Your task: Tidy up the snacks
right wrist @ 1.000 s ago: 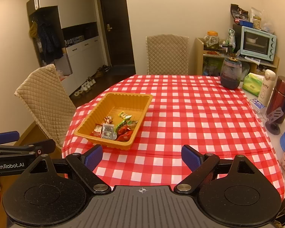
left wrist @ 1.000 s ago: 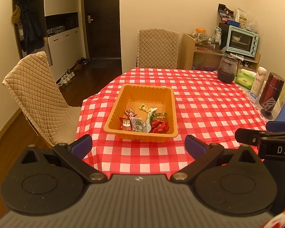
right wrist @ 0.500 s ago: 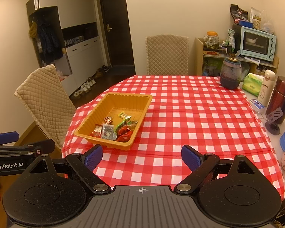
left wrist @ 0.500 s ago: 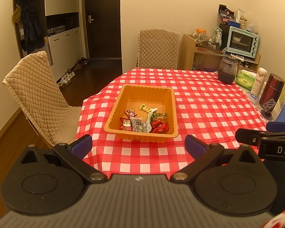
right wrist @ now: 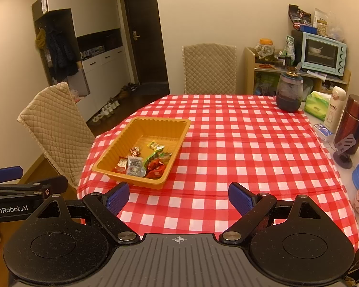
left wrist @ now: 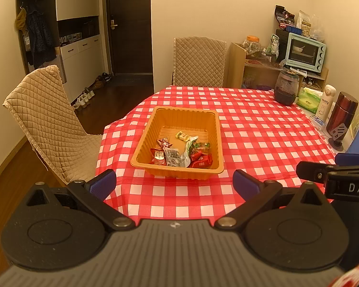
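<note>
Left tool point(left wrist: 174, 183) and right tool point(right wrist: 178, 196) hover at the near edge of the tabletop point(right wrist: 239, 148), jaws spread wide, nothing between them. Beyond both tools, not touching, sits the orange tray point(left wrist: 153, 129): ahead of the left tool, ahead-left of the right. The snacks point(left wrist: 182, 154) lie inside the tray's near end.

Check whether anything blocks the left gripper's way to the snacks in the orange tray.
Nothing visible does. Only bare checked tablecloth lies between the open left gripper and the orange tray; the snacks lie uncovered behind its near wall.
</note>
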### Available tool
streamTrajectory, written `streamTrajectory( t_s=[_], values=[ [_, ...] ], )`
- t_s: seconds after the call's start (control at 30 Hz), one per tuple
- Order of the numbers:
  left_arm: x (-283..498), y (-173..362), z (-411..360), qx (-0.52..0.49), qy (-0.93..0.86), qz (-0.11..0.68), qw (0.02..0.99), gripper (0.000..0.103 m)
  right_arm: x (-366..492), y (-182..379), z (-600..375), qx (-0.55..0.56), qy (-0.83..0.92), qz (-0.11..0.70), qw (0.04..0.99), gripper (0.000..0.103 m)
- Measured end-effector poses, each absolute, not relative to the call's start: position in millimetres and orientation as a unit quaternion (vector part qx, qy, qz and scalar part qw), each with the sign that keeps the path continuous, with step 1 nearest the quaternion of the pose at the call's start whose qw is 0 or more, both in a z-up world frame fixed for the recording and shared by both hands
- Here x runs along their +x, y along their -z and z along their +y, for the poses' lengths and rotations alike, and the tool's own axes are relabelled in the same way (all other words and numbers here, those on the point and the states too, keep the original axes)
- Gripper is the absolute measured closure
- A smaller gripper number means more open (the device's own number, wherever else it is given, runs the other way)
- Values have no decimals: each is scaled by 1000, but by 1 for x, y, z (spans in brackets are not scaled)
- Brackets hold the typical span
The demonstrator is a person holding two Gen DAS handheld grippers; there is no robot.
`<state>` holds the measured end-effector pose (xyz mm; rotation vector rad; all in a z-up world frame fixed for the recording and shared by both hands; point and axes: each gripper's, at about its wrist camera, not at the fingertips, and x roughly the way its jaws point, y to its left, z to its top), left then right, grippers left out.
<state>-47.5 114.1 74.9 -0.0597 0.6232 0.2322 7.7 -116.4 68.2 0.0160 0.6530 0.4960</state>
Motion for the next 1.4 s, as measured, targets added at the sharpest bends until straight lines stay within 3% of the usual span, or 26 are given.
streamTrajectory(
  t_s=[1.4],
  values=[
    [-48, -76, 115, -23, -109, 293, 949, 0, 9, -68, -118, 9, -241, 319, 917, 14]
  ],
)
